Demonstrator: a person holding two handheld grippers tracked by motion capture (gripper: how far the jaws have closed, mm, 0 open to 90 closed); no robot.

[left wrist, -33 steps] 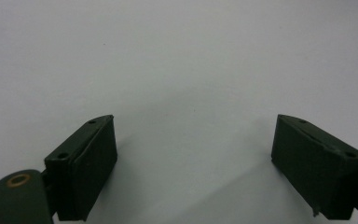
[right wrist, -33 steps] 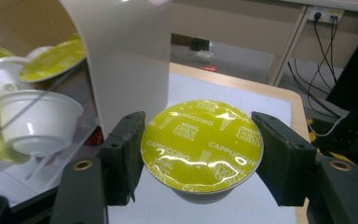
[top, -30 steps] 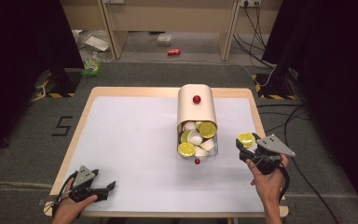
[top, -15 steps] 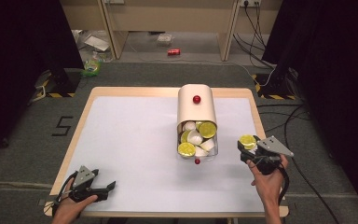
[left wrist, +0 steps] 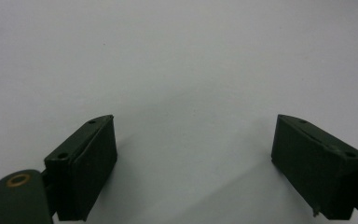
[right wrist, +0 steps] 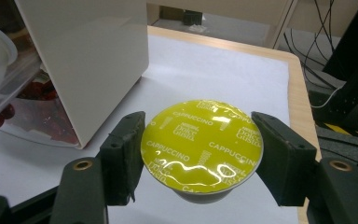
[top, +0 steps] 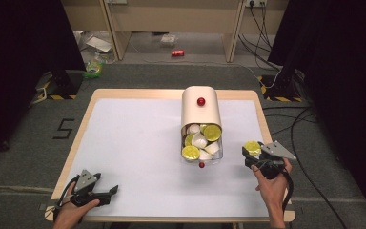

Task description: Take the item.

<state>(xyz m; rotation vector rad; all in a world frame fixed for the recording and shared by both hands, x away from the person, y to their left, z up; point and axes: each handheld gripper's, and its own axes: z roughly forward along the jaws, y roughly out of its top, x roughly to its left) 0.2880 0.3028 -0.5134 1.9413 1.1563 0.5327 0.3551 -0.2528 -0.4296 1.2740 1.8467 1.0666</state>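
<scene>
while clamped, yellow-lidded capsule [right wrist: 202, 143] squarely between right claw [right wrist: 198, 154] jaws

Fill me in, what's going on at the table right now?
A person holds a gripper in each hand. The right gripper is shut on a yellow-lidded coffee capsule, held lid-up at the table's right side, beside the beige dispenser box. The box's clear drawer is pulled out and holds more capsules, some yellow-lidded, some white. The left gripper rests open at the near left corner of the table with nothing between its jaws.
</scene>
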